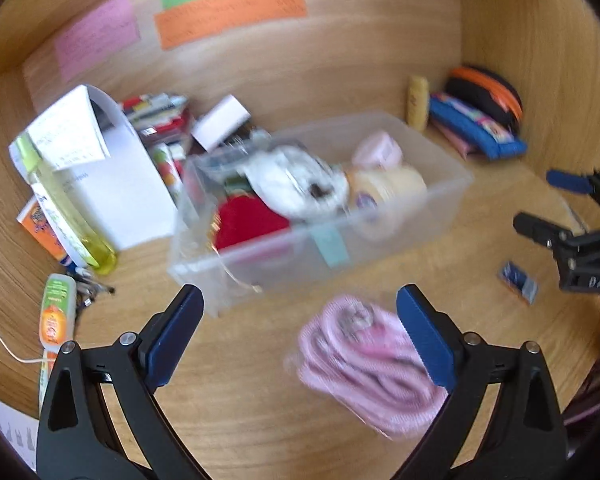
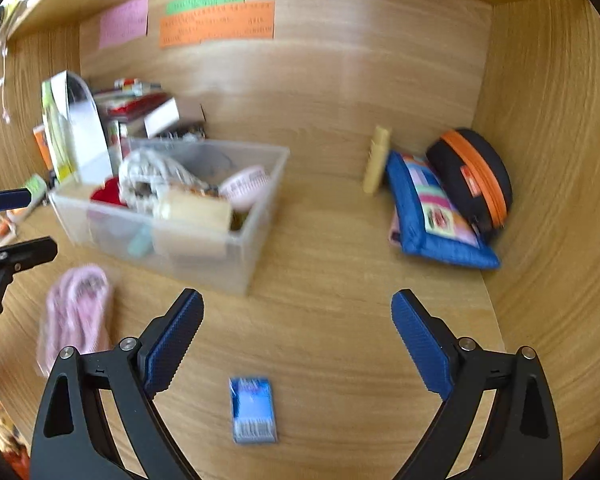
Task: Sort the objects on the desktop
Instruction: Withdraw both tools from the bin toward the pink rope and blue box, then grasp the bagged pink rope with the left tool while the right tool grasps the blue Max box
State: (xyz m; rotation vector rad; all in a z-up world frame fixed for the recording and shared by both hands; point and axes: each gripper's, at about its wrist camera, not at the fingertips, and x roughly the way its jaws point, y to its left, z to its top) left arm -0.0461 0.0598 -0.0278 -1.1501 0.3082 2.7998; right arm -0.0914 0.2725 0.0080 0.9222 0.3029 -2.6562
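Observation:
A clear plastic bin [image 1: 384, 236] [image 2: 236, 252] holding several small items stands mid-desk. A pink bundled cloth [image 1: 364, 360] [image 2: 74, 308] lies on the wood in front of it. My left gripper [image 1: 300, 312] is open, hovering just above that cloth, which lies partly between its blue pads without being touched. A small blue packet [image 2: 254, 410] [image 1: 518, 280] lies flat on the desk. My right gripper [image 2: 298, 316] is open above and beyond the packet, nothing between its fingers. Each gripper appears at the edge of the other's view.
A white box, a yellow-green bottle [image 1: 66, 208] and stacked small items crowd the back left. A blue pouch [image 2: 432, 216], a black-and-orange case [image 2: 474, 176] and a beige tube [image 2: 376, 160] sit in the back right corner. Wooden walls with coloured notes [image 2: 216, 20] enclose the desk.

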